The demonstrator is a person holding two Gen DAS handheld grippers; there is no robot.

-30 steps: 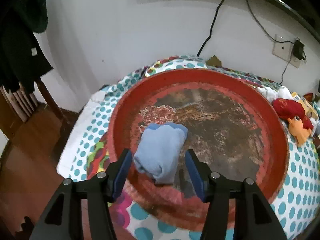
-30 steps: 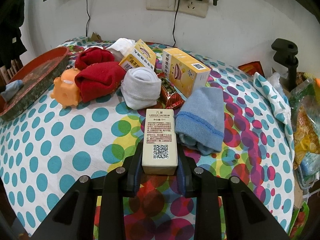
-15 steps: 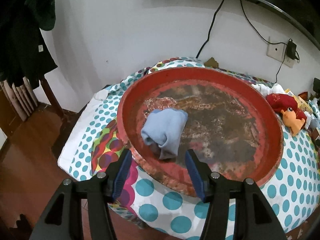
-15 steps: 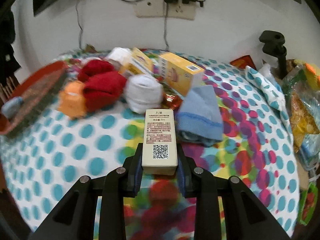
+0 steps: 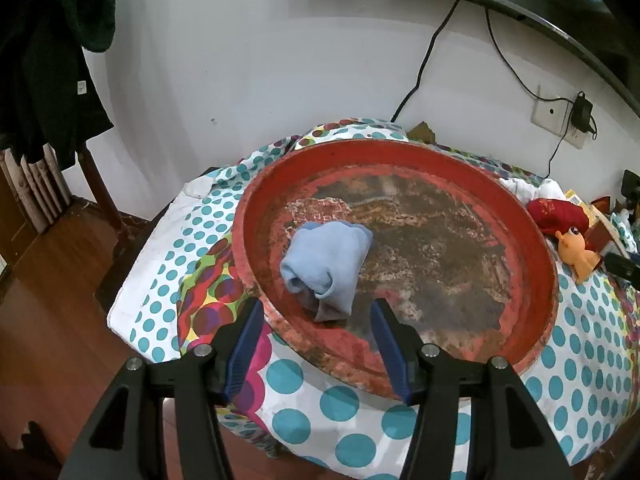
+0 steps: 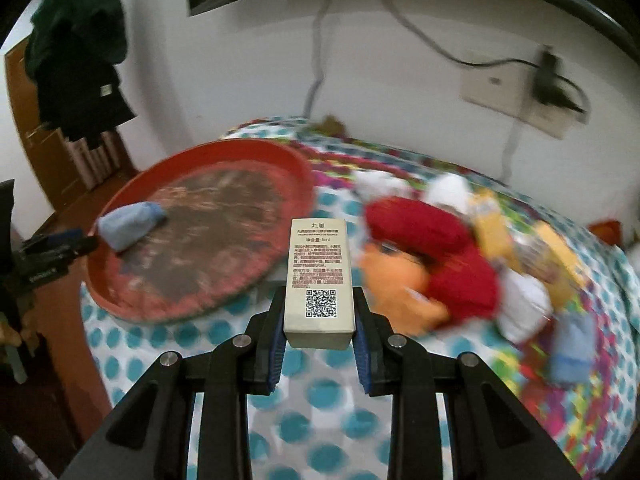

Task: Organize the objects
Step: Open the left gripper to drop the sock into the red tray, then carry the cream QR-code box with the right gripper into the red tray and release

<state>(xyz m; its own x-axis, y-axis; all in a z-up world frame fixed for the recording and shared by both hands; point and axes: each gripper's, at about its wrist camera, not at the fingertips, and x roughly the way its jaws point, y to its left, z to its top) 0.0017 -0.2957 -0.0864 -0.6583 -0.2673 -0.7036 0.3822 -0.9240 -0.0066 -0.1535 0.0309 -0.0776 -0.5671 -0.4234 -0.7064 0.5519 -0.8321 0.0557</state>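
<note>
The right gripper point(image 6: 319, 320) is clamped on a tall cream cardboard box point(image 6: 319, 280) printed with red text and a QR code; its blue-padded jaws press both long sides near the bottom end, and the box stands up off the cloth, over the polka-dot tablecloth point(image 6: 320, 432) between the tray and the pile. The box's far faces are hidden.

The left gripper point(image 5: 316, 312) hangs with its blue-padded jaws spread wide and nothing between them, poised above the near rim of the round red tray with a worn, mottled floor point(image 5: 532, 232). A rolled pale-blue sock point(image 5: 326, 264) lies inside that tray toward its left side, apart from the pads.

From the right wrist view everything past the box is smeared by motion blur. The pile to the right reads only as colours: a red knitted bundle point(image 6: 416, 226), an orange soft toy point(image 6: 400, 284), white rolled cloth point(image 6: 524, 308), yellow cartons point(image 6: 492, 220) and a blue sock point(image 6: 572, 344) at the edge; their printing cannot be read.

In the left wrist view that same pile is cut off at the right border.

A dark green garment point(image 5: 44, 60) hangs on the left, partly out of frame. A black cable point(image 5: 424, 68) runs down the white wall.
</note>
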